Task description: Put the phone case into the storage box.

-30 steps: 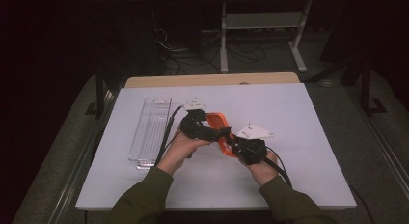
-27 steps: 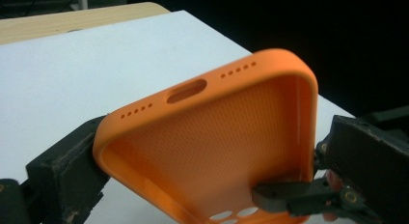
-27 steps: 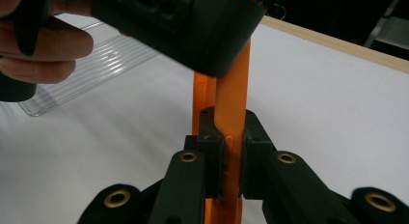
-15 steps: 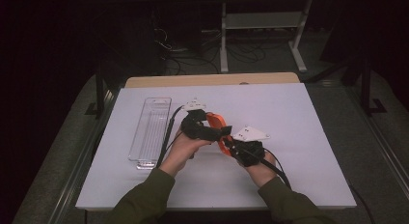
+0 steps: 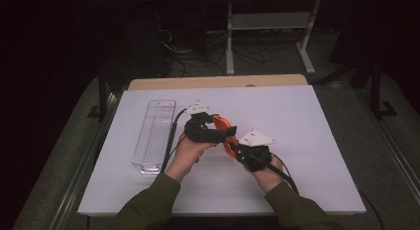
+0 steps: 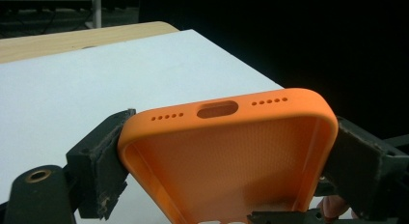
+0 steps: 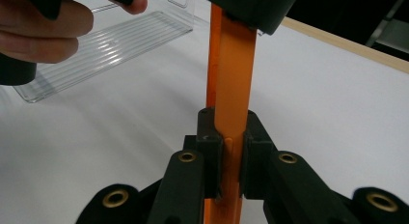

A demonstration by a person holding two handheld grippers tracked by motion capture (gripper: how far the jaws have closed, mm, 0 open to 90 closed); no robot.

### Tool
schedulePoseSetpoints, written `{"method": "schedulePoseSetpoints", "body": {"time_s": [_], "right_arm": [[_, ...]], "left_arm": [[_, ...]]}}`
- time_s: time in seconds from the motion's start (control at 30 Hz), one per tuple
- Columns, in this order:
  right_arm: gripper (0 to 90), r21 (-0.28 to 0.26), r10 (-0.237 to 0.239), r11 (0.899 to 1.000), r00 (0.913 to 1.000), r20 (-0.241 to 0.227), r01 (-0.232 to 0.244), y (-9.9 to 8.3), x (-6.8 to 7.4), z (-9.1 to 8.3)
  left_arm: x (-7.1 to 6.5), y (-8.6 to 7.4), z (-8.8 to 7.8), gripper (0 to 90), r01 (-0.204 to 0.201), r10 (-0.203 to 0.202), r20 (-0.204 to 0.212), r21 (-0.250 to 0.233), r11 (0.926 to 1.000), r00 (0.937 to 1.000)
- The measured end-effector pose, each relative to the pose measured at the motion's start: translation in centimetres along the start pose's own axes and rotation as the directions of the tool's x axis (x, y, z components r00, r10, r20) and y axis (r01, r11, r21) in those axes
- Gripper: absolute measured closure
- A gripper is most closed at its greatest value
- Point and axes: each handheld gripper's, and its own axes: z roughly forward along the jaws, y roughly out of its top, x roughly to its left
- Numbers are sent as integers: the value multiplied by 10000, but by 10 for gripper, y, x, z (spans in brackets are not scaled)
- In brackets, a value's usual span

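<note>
My high view looks forward and down on the white table (image 5: 307, 141) from above my side. Each gripper view rides low, looking close along its own jaws. All three share the orange phone case (image 5: 224, 132) (image 6: 226, 156) (image 7: 230, 89).

No lettering, label, brand mark, number or sign is showing legibly in any of the views. The orange phone case (image 6: 226, 151) is carrying nothing printed (its end wall is showing just a slot and two rows of small holes, which are openings and not characters). The white plates on top of the grippers are showing a few tiny dark specks in the high view, too small to be read as text. The clear plastic tray (image 5: 154, 136) and the white table (image 5: 307, 121) are bearing no writing.
</note>
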Motion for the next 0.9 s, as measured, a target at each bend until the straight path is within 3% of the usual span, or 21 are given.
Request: {"method": "schedulePoseSetpoints", "body": {"time_s": [0.6,0.9], "right_arm": [[767,190,-211,9996,9998,24,211,-1,-1,1],[661,131,-91,9999,9994,-343,96,-1,-5,0]], "left_arm": [[-2,0,0,144,-197,197,36,22,9998,9998],[1,2,-4,154,-352,351,-99,-76,9994,9993]]}}
